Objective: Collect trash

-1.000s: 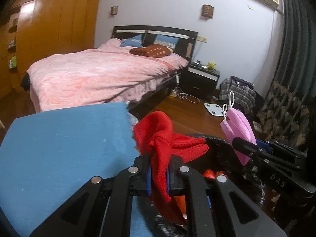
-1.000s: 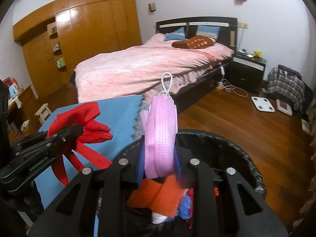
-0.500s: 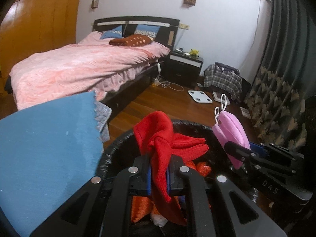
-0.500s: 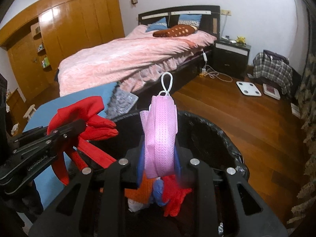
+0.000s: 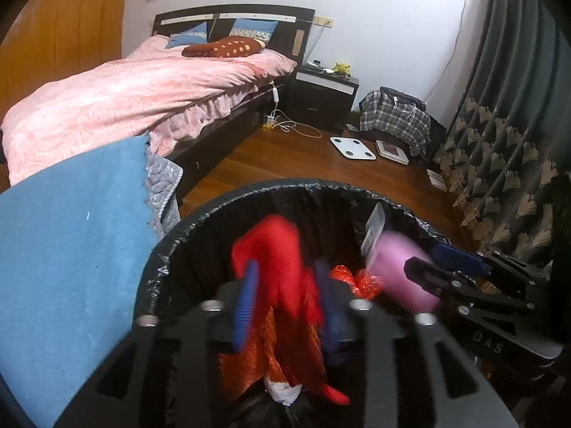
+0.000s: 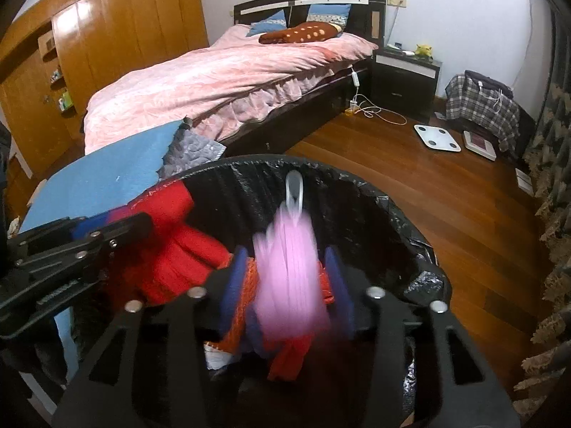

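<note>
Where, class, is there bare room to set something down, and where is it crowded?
Free: the blue cloth surface left of the bin, and the wooden floor between the bed and the white scale. Crowded: the black-lined bin, holding trash and both claws, and the corner around the plaid bag.

You have a wooden floor (image 6: 446, 192) carrying the black-lined trash bin (image 6: 421, 246). Two flat scales (image 6: 437, 138) lie on it near a plaid bag (image 6: 481, 107), with a white cable (image 6: 378, 112) beside the nightstand (image 6: 403, 82). The bed (image 6: 221, 82) stands on it too.
</note>
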Demonstrator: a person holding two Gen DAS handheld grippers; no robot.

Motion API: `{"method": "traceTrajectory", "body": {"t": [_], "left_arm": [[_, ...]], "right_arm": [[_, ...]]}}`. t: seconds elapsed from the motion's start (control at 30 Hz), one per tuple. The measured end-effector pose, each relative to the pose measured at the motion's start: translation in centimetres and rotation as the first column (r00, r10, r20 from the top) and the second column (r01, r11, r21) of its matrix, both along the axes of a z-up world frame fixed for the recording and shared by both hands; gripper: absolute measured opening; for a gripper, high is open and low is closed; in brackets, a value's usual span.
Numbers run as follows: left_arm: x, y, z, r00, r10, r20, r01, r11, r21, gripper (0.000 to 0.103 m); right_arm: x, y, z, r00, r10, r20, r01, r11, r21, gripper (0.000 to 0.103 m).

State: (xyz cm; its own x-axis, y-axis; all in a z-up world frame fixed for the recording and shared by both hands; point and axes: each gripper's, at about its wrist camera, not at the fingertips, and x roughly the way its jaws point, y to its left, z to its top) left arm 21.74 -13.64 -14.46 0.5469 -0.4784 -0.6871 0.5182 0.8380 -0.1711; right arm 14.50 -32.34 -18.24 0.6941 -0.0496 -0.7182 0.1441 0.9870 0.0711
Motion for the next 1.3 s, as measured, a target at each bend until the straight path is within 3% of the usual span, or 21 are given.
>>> {"method": "traceTrajectory", "body": {"t": [0.07,0.2,0.27,0.33,0.63,1.3], "left_arm": [[-0.1,0.5,0.3,1.0,0.009,0.005,-0.009,1.0,0.001,0.049],[-0.4,1.4,1.1,0.999,0.034,0.032,-0.034,0.999,0.003,0.068],[-0.6,2.0,1.8,0.998,0.046,0.047,-0.046,0.999,0.012,0.082],[-0.8,2.4,2.4,0.997,0.05,0.058,-0.051,0.999,0.012,0.085],[-2.8,5.6,5.8,0.988,0.101,0.121,-0.102,0.995,0.006,0.096],[-7.9,10.2,11.5,0.955,0.205,0.215,-0.203,0.979,-0.029,0.097]], "right_arm": [[-0.1,-0.1,0.1,1.0,-0.003,0.005,0.004,1.0,-0.008,0.059],[-0.4,-0.1,0.7,1.0,-0.011,0.022,0.011,1.0,-0.022,0.087],[-0.6,0.1,1.3,0.999,-0.007,0.036,0.008,0.999,-0.032,0.091],[-0.8,0.2,2.0,0.999,0.007,0.043,-0.006,1.0,-0.026,0.096],[-2.3,1.7,6.7,0.991,0.062,0.115,-0.062,0.998,0.001,0.098],[-5.0,6.5,13.8,0.964,0.185,0.193,-0.19,0.982,0.006,0.098]]}}
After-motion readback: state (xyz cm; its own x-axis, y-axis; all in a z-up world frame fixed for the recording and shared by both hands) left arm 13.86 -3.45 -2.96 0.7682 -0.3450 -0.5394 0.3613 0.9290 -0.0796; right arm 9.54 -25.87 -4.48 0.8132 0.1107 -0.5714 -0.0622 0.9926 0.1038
